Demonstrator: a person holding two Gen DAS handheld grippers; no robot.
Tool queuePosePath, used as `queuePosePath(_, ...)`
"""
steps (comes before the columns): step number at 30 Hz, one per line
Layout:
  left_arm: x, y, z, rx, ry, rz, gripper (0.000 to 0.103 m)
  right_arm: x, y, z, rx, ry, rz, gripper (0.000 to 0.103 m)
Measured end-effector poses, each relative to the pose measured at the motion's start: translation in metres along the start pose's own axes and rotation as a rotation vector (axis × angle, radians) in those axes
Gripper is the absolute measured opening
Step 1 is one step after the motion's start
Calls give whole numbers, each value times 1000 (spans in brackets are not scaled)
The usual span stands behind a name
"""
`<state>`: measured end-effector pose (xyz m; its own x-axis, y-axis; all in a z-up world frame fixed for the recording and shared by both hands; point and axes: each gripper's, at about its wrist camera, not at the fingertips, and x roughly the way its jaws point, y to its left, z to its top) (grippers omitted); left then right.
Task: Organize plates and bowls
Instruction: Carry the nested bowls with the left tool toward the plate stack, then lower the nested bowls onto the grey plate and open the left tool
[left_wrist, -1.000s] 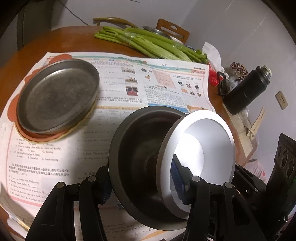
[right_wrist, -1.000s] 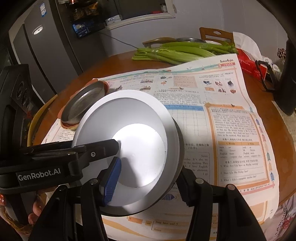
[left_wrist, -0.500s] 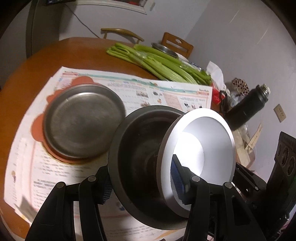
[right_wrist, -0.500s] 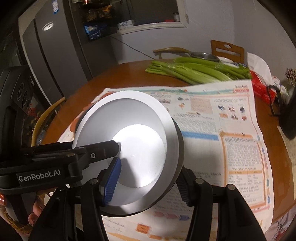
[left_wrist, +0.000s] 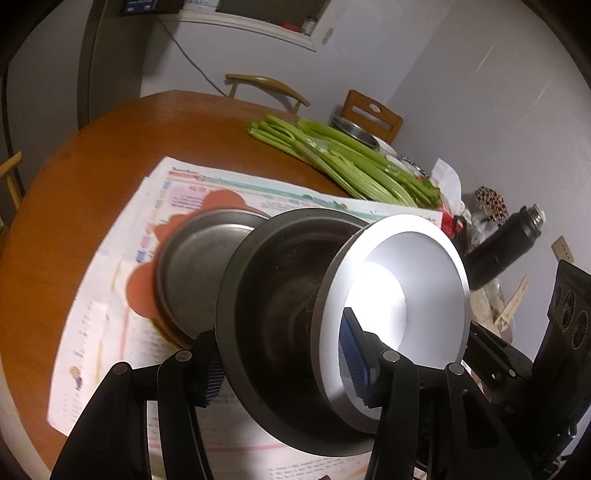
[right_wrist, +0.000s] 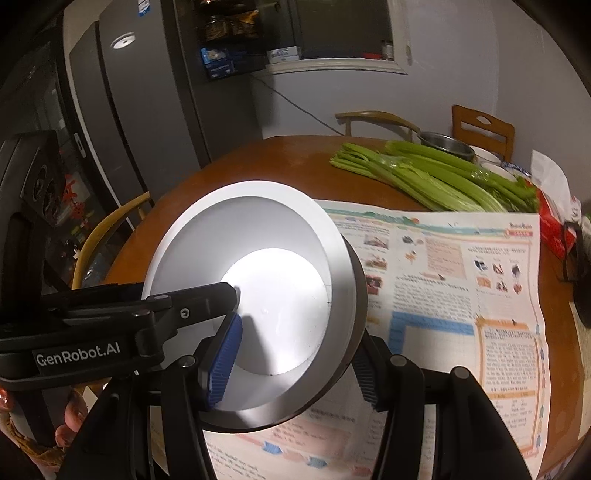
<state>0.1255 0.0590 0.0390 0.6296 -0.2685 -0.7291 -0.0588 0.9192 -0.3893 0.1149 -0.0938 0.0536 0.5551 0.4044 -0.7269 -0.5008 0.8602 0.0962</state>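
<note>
In the left wrist view, the round wooden bench (left_wrist: 92, 155) carries a spread newspaper (left_wrist: 122, 295) with printed columns. On it lies a shallow, dull steel plate (left_wrist: 192, 273) resting on a scalloped red mat (left_wrist: 140, 291). Just right of the plate, and overlapping it in the picture, is the dark metal bowl (left_wrist: 273, 314), smooth and round with a flat rim, held off the bench. A white bowl (left_wrist: 402, 291), matte with a broad rim, sits nested inside it and tilted. The left tongs (left_wrist: 284, 363) grip both together at a middling width, one ribbed blue pad (left_wrist: 354, 354) inside the white bowl, the other outside the dark rim. The right tongs (right_wrist: 291, 363) clamp the same pair from the other side, likewise at a middling width. Farther right lie long green celery stalks (left_wrist: 354, 166) and a black flask (left_wrist: 506, 247).

Against a second ago, the bowls have risen from the paper and travelled toward the steel plate, which now sits partly behind the dark bowl; both grips are unchanged.
</note>
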Motion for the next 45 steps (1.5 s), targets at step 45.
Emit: queuePosePath(45, 32, 78, 29, -45, -31, 140, 57, 90, 48, 28, -136, 75, -77, 56)
